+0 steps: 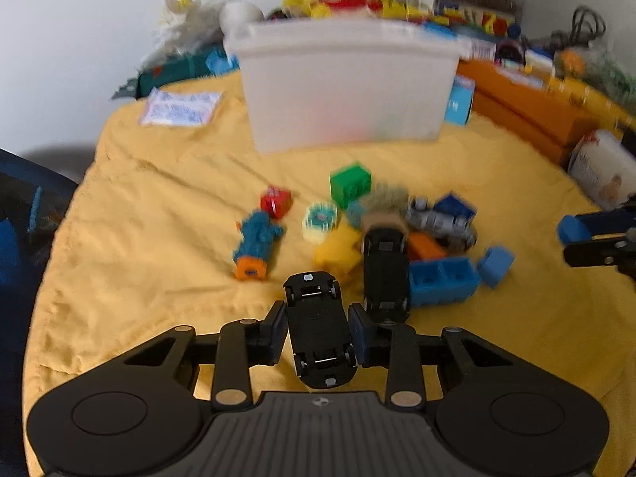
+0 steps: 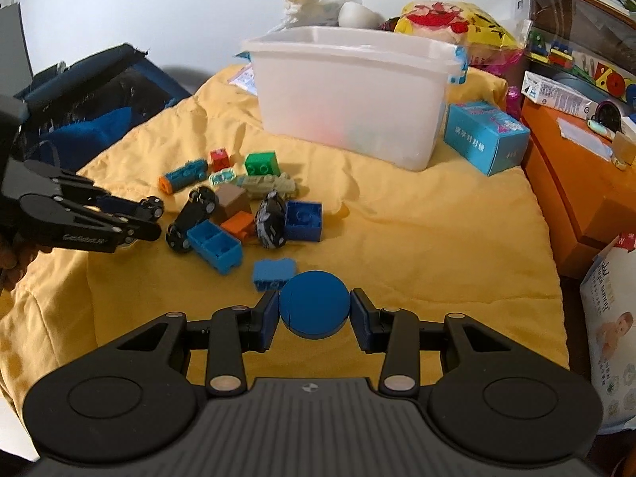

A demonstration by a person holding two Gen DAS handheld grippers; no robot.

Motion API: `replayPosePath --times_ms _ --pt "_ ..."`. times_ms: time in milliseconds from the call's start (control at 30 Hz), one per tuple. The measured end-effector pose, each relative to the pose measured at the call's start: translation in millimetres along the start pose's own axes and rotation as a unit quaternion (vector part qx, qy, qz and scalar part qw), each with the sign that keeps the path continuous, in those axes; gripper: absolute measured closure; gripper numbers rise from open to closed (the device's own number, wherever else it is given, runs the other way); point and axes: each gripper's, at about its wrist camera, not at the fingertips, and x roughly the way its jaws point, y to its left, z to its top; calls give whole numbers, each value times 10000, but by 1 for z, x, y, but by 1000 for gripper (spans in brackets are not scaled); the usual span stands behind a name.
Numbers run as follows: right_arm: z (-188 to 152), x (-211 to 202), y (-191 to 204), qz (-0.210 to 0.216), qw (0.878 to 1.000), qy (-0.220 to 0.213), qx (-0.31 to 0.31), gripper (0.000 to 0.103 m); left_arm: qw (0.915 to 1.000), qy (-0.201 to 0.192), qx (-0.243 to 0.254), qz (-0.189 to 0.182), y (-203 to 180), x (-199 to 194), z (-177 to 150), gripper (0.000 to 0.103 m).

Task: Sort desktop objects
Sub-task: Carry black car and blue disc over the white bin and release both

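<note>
My left gripper (image 1: pixel 318 332) is shut on a black toy car (image 1: pixel 318 330), held upside down above the yellow cloth; it also shows at the left of the right wrist view (image 2: pixel 149 214). My right gripper (image 2: pixel 314 312) is shut on a round blue disc (image 2: pixel 314 304) above the cloth. A pile of toys lies ahead: a second black car (image 1: pixel 385 274), a blue double brick (image 2: pixel 214 246), a dark blue brick (image 2: pixel 303 220), a green brick (image 2: pixel 261 163), a red brick (image 2: pixel 219 159) and a teal-orange cylinder (image 2: pixel 185 175). A white plastic bin (image 2: pixel 349 95) stands behind them.
A light blue carton (image 2: pixel 485 137) sits right of the bin. An orange cabinet (image 2: pixel 576 183) with boxes rises at the right. Bags and toy packs (image 2: pixel 449 24) pile up behind the bin. A dark blue bag (image 2: pixel 95 95) lies at the left edge.
</note>
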Motion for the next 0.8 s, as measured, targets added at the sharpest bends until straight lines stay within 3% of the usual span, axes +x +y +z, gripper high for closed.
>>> replayPosePath --times_ms 200,433,633,800 --pt "28 -9 -9 2 9989 -386 268 61 9980 -527 -336 -83 4 -33 36 66" --pt "85 -21 -26 16 9931 -999 606 61 9933 -1093 -326 -160 4 -55 98 66" --pt "139 -28 -46 54 9874 -1370 787 61 9891 -1414 -375 -143 9 -56 152 66" --pt "180 -21 -65 123 9859 -1351 981 61 9885 -1470 -309 -160 12 -47 194 66"
